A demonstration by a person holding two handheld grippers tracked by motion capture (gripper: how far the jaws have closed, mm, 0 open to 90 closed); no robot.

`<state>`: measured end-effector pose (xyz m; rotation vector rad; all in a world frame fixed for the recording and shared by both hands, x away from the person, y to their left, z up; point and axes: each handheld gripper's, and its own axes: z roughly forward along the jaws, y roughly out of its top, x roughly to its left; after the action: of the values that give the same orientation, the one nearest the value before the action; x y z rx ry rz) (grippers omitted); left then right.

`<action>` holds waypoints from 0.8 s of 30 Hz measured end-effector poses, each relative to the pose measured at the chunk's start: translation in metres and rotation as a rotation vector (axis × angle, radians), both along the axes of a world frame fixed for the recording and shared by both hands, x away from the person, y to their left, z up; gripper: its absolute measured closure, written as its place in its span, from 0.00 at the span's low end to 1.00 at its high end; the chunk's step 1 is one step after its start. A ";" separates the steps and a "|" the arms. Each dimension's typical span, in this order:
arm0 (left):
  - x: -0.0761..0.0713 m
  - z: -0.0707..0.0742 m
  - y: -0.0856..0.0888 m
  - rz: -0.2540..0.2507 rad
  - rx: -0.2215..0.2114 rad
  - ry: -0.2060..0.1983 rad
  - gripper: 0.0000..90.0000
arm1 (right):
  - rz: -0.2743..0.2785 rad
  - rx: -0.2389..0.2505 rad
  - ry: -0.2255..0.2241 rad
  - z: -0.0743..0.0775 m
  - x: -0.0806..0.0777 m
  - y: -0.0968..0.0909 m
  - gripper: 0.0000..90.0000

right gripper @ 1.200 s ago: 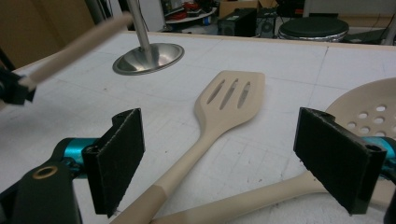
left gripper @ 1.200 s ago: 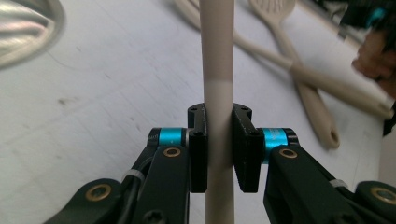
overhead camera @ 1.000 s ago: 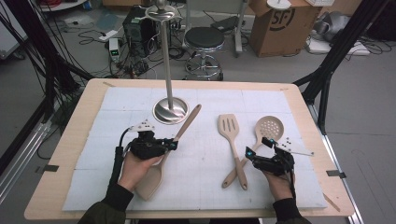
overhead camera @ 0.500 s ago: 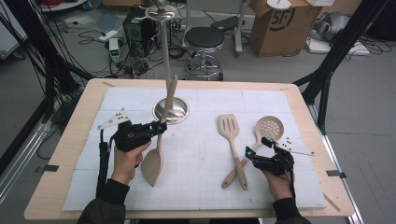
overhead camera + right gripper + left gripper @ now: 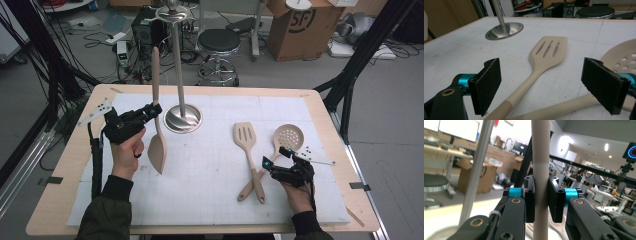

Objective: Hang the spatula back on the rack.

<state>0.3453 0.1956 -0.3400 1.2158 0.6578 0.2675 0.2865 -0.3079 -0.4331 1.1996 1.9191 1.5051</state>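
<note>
My left gripper [image 5: 152, 111] is shut on the handle of a beige wooden spoon [image 5: 157, 120], which stands almost upright, bowl down and handle tip up, left of the metal stand's pole [image 5: 177, 65]. In the left gripper view both pads [image 5: 530, 198] clamp the spoon handle [image 5: 540, 177], with the stand pole [image 5: 477, 167] to its left. My right gripper [image 5: 276, 156] rests open at the lower right, over the crossed handles of the slotted spatula [image 5: 245, 137] and the perforated skimmer [image 5: 288, 137]. The right gripper view shows the spatula [image 5: 544, 56] and skimmer [image 5: 621, 61] lying between the wide-apart jaws.
The stand's round steel base [image 5: 183, 119] sits on the white mat [image 5: 210, 200] at the back centre, with a hook ring at the pole's top [image 5: 172, 11]. Behind the table are a black stool [image 5: 219, 42] and a cardboard box [image 5: 300, 25].
The left gripper has lifted the spoon off the mat and swung it from lying slanted to nearly upright beside the stand pole. The right gripper has stayed put.
</note>
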 end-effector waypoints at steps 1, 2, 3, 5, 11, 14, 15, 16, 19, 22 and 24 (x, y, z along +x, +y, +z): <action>0.002 0.002 -0.001 -0.001 0.003 -0.013 0.87 | 0.002 0.002 -0.003 0.000 0.000 0.000 0.17; 0.005 0.005 -0.001 -0.001 0.015 -0.025 0.87 | 0.003 0.000 -0.011 -0.001 0.001 0.000 0.17; 0.007 0.008 -0.002 0.010 0.021 -0.038 0.87 | 0.004 -0.002 -0.010 -0.001 0.001 0.001 0.17; 0.011 0.012 0.000 0.016 0.017 -0.053 0.87 | -0.001 -0.007 -0.016 -0.002 0.003 0.001 0.17; 0.029 0.016 0.010 0.052 -0.021 -0.043 0.87 | -0.007 -0.016 -0.021 -0.003 0.004 0.002 0.17; 0.040 0.019 0.015 0.059 -0.050 -0.042 0.87 | -0.007 -0.016 -0.010 -0.004 0.005 0.002 0.17; 0.043 0.021 0.016 0.055 -0.052 -0.043 0.87 | -0.006 -0.019 -0.014 -0.004 0.005 0.001 0.17; 0.046 0.023 0.016 0.058 -0.046 -0.047 0.87 | -0.008 -0.015 -0.014 -0.004 0.004 0.001 0.18; 0.054 0.031 0.015 0.060 -0.008 -0.039 0.87 | -0.011 -0.014 -0.015 -0.005 0.005 0.000 0.18; 0.059 0.034 0.018 0.066 -0.020 -0.035 0.87 | -0.013 -0.014 -0.016 -0.005 0.005 -0.001 0.18; 0.061 0.034 0.021 0.069 -0.019 -0.038 0.87 | -0.012 -0.015 -0.015 -0.005 0.005 -0.001 0.18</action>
<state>0.4059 0.2166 -0.3061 1.1686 0.6692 0.3408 0.2910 -0.3084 -0.4376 1.1888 1.9066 1.4868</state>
